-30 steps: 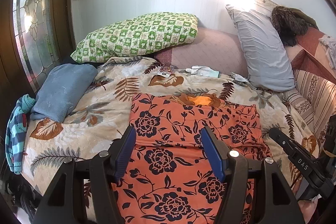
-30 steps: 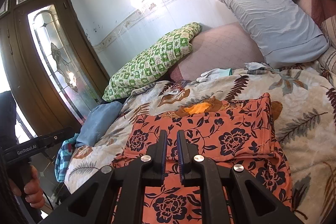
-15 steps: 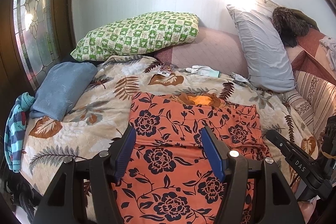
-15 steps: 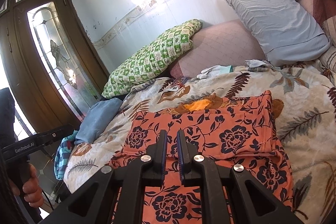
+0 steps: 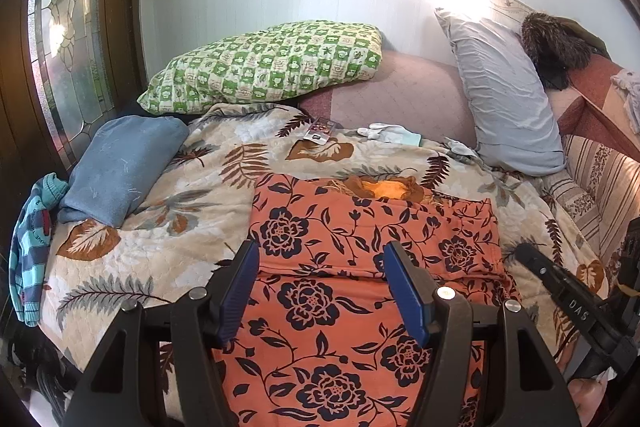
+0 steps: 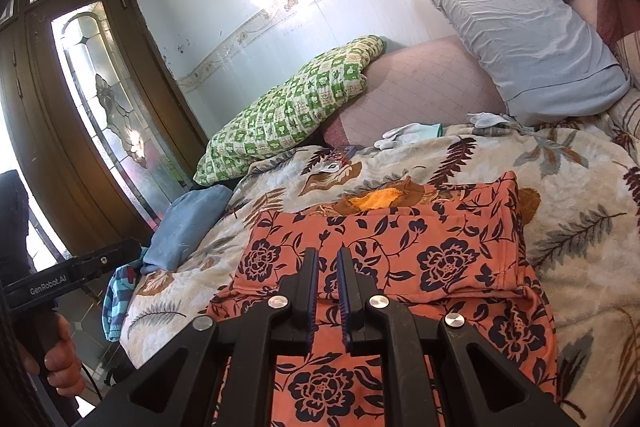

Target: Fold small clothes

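Note:
An orange garment with dark flowers (image 5: 360,267) (image 6: 380,255) lies flat on the bed, its far part folded over onto the near part. Above its near half hovers my left gripper (image 5: 322,255), open, with nothing between the blue pads. My right gripper (image 6: 327,257) hangs over the same garment a little to the right, shut and holding nothing. The right gripper's black body shows at the right edge of the left wrist view, and a hand (image 6: 60,359) holding the left gripper shows at the left edge of the right wrist view.
The bed carries a leaf-print blanket (image 5: 160,219). A folded blue cloth (image 5: 120,163) and a striped blue garment (image 5: 32,251) lie at its left edge. A green checked pillow (image 5: 268,63), a grey pillow (image 5: 504,99), white gloves (image 5: 388,133) and a small packet (image 5: 318,129) sit farther back.

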Demonstrator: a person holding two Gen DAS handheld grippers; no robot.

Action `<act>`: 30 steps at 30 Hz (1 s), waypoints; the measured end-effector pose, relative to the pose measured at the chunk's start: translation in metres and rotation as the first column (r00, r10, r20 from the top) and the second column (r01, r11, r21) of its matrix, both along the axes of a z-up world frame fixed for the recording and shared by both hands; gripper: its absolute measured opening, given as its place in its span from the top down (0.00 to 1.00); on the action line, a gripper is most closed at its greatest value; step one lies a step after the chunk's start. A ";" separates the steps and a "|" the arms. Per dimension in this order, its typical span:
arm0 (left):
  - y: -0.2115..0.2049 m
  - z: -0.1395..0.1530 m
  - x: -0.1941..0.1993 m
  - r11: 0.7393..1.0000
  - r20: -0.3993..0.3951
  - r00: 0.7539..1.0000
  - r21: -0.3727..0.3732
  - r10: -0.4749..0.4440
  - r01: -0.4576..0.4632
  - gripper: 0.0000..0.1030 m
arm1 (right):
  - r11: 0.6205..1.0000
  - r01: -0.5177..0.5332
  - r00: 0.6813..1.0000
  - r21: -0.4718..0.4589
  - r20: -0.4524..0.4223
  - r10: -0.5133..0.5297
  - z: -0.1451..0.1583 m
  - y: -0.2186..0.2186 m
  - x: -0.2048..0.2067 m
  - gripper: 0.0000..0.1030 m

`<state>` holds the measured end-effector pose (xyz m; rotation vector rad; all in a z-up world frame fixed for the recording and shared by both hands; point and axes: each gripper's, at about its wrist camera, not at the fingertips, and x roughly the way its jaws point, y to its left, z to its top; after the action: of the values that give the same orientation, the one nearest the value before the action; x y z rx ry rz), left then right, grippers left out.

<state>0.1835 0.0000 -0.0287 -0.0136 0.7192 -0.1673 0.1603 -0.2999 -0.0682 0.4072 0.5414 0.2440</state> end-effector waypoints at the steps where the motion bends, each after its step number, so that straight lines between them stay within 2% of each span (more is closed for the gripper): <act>1: 0.003 0.000 0.000 1.000 0.004 1.000 0.007 0.007 -0.007 0.36 | 1.000 0.012 1.000 0.008 0.003 -0.012 0.001 -0.005 0.000 0.90; 2: 0.006 0.000 0.000 1.000 0.008 1.000 0.021 0.016 -0.016 0.34 | 0.999 0.032 0.999 0.020 0.006 -0.032 0.003 -0.013 -0.001 0.90; 4: 0.015 -0.002 0.002 0.998 0.011 0.999 0.057 0.038 -0.038 0.25 | 0.996 0.081 0.997 0.031 0.007 -0.081 0.006 -0.028 -0.003 0.90; 7: 0.040 -0.014 0.009 0.993 -0.031 0.996 0.083 0.089 -0.086 0.24 | 0.985 0.156 0.988 0.069 -0.032 -0.154 0.005 -0.060 -0.002 0.90; 10: 0.069 -0.041 0.014 0.989 -0.120 0.984 0.093 0.128 -0.117 0.24 | 0.977 0.190 0.974 0.095 -0.144 -0.176 -0.013 -0.087 0.007 0.90; 13: 0.095 -0.069 0.019 0.981 -0.143 0.975 0.123 0.170 -0.153 0.24 | 0.975 0.223 0.946 0.025 -0.247 -0.210 -0.037 -0.104 0.011 0.90; 16: 0.121 -0.091 0.036 0.962 -0.128 0.967 0.195 0.219 -0.192 0.24 | 0.952 0.298 0.912 -0.066 -0.274 -0.305 -0.053 -0.129 0.004 0.90; 18: 0.140 -0.095 0.048 0.949 -0.111 0.961 0.221 0.255 -0.226 0.24 | 0.934 0.348 0.890 -0.075 -0.288 -0.354 -0.059 -0.150 0.000 0.90; 21: 0.155 -0.092 0.065 0.937 -0.078 0.956 0.236 0.283 -0.258 0.24 | 0.922 0.382 0.874 -0.062 -0.298 -0.383 -0.065 -0.168 -0.006 0.90; 24: 0.151 -0.086 0.077 0.929 -0.028 0.954 0.242 0.297 -0.282 0.23 | 0.935 0.348 0.881 -0.074 -0.314 -0.353 -0.069 -0.160 0.002 0.90; 27: 0.138 -0.086 0.078 0.931 0.031 0.957 0.224 0.290 -0.289 0.13 | 0.951 0.268 0.894 -0.157 -0.326 -0.306 -0.070 -0.127 0.016 0.90; 30: 0.126 -0.088 0.074 0.934 0.067 0.959 0.215 0.276 -0.284 0.13 | 0.945 0.242 0.895 -0.220 -0.324 -0.305 -0.075 -0.109 0.023 0.90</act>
<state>0.2579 0.1255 -0.1163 0.1011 0.6893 0.1874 0.1830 -0.4086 -0.1434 0.3528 0.8454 -0.1559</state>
